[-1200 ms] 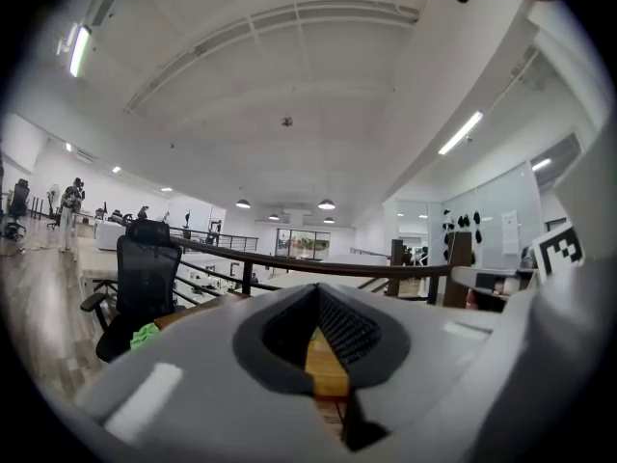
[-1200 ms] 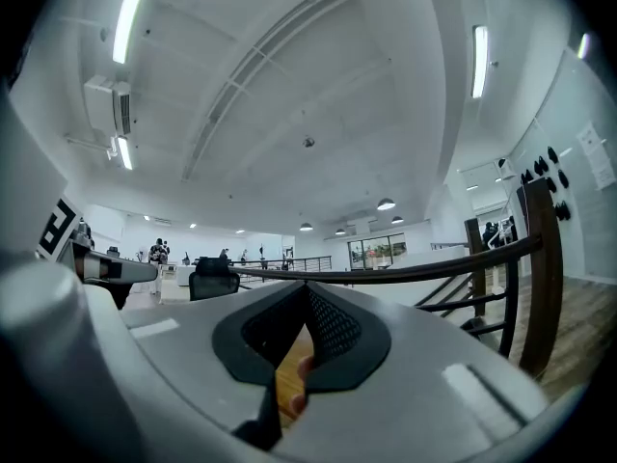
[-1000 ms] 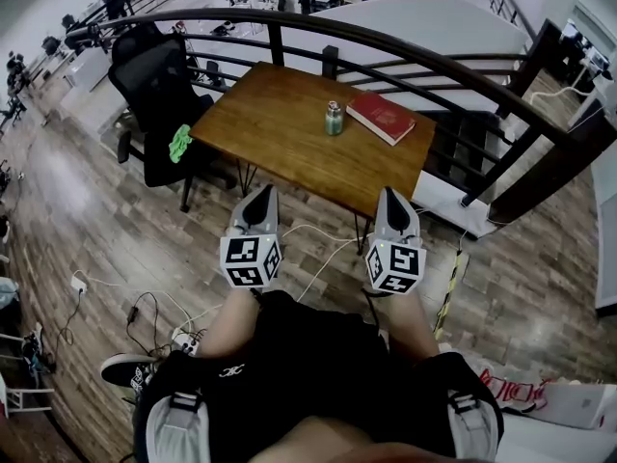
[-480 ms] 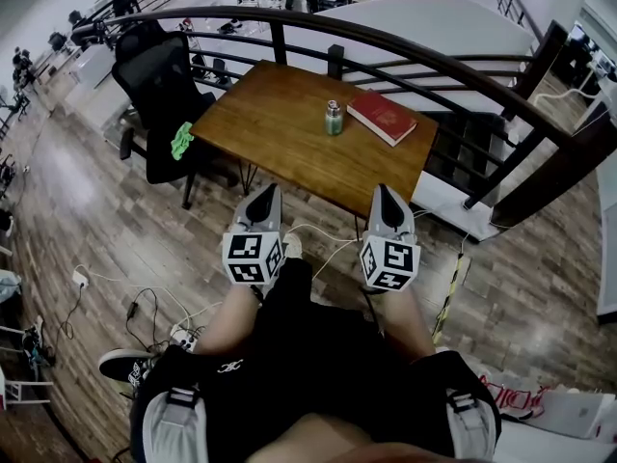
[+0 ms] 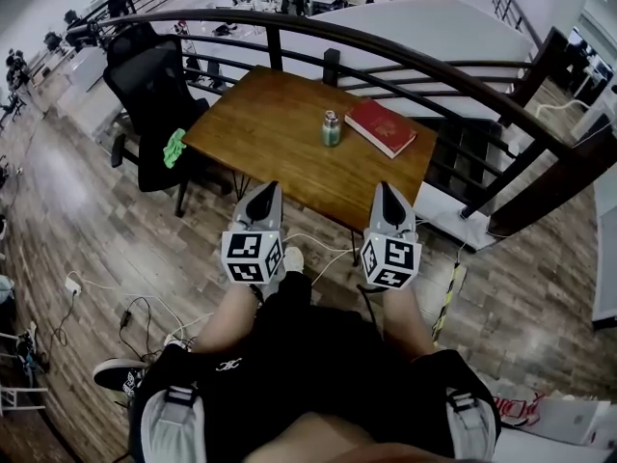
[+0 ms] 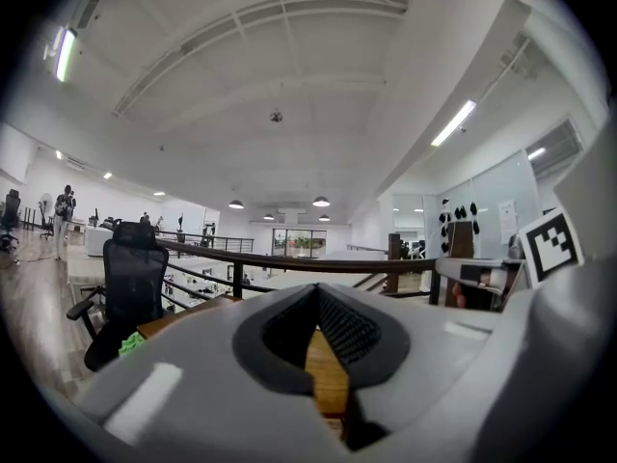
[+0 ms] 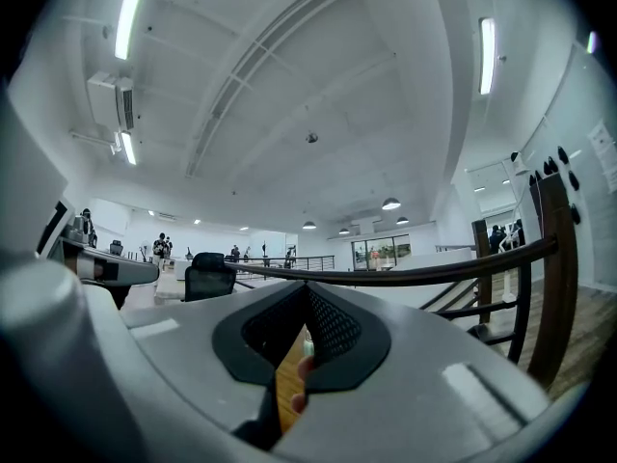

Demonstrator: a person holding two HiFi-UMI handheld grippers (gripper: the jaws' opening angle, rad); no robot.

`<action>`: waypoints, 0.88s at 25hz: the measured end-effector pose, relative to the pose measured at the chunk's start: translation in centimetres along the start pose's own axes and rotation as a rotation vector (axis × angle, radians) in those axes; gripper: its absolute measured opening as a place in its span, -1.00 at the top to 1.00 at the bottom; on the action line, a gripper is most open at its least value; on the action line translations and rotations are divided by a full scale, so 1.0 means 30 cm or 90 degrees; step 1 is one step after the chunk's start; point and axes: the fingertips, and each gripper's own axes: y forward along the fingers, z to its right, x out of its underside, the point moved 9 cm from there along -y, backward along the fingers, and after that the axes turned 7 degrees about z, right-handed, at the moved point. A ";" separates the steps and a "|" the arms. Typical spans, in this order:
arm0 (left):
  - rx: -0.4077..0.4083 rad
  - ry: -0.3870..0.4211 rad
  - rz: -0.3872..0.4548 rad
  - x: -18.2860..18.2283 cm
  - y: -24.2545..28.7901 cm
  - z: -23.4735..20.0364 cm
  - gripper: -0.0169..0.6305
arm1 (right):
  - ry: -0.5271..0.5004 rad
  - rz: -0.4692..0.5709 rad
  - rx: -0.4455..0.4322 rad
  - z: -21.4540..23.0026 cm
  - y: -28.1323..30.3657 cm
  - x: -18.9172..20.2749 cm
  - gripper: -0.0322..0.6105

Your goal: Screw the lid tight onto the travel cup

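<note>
While cup (image 5: pixel 331 129) is standing upright on table (image 5: pixel 270 114), near book (image 5: pixel 381 127), I am holding L gripper (image 5: pixel 262 199) & R gripper (image 5: pixel 388 197) level, jaws closed, empty, both well apart from cup.

The person has moved forward, so the left gripper (image 5: pixel 260 199) and right gripper (image 5: pixel 387 197) now sit closer to the near edge of the tabletop (image 5: pixel 280 133). A pale shoe toe (image 5: pixel 292 258), probably the person's stepping foot, has appeared between them.
</note>
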 end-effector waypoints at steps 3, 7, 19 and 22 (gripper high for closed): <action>0.003 -0.008 -0.004 0.022 0.068 -0.040 0.78 | -0.009 0.004 0.001 -0.002 0.066 0.017 0.90; 0.016 -0.020 -0.014 0.050 0.178 -0.074 0.78 | -0.018 -0.005 0.005 0.016 0.145 0.058 0.90; 0.081 -0.017 -0.025 0.044 0.674 -0.336 0.78 | -0.050 -0.019 0.034 0.011 0.639 0.128 0.90; 0.100 -0.022 -0.032 0.048 0.806 -0.404 0.78 | -0.054 -0.026 0.049 0.018 0.765 0.145 0.90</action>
